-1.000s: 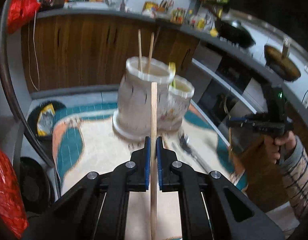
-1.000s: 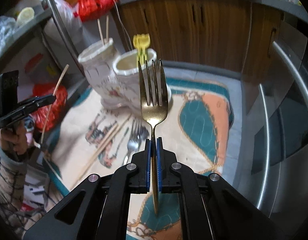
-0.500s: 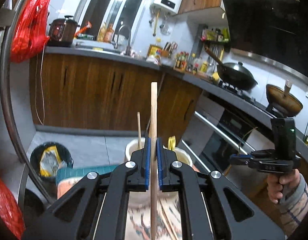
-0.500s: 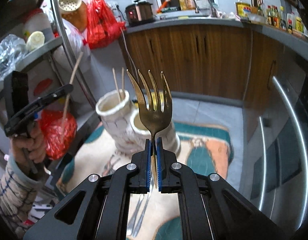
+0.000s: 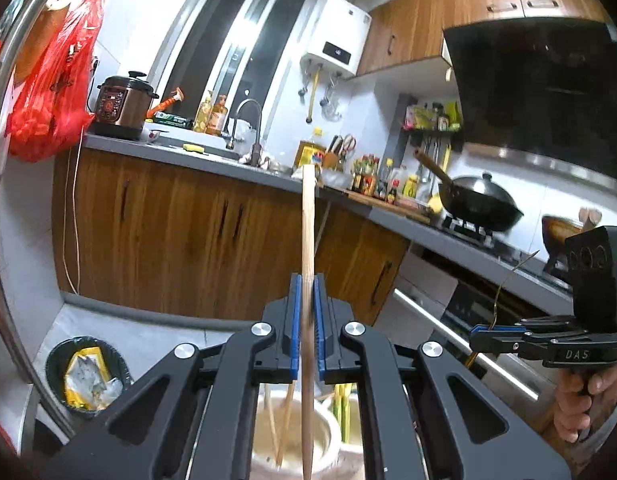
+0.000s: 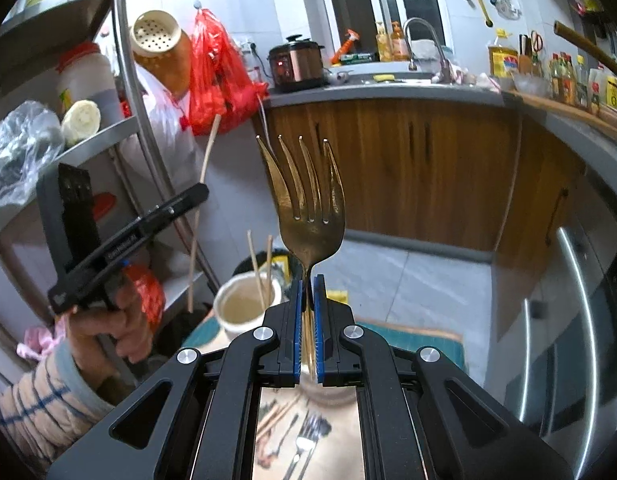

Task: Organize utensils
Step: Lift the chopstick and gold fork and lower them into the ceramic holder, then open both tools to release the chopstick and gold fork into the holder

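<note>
My left gripper (image 5: 306, 292) is shut on a wooden chopstick (image 5: 307, 224) held upright, its lower end above a white holder cup (image 5: 320, 440) with two chopsticks in it. A second cup with yellow-green utensils (image 5: 342, 404) stands just right of it. My right gripper (image 6: 307, 292) is shut on the handle of a gold fork (image 6: 306, 200), tines up. In the right wrist view the left gripper (image 6: 200, 196) with its chopstick (image 6: 202, 200) is at the left, above the white cup (image 6: 238, 312). The right gripper (image 5: 478, 334) shows at the right of the left wrist view.
A patterned mat (image 6: 408, 340) lies under the cups, with loose chopsticks (image 6: 276, 416) and a silver fork (image 6: 304, 444) on it. A metal rack (image 6: 128, 92) stands at the left, wooden cabinets (image 5: 188, 232) behind, a bin (image 5: 88, 372) on the floor, an oven front (image 6: 568, 320) at the right.
Both grippers have risen and tilted up, so the views show more of the kitchen. The left gripper with its chopstick now hangs over the white cup. The fork stays gripped.
</note>
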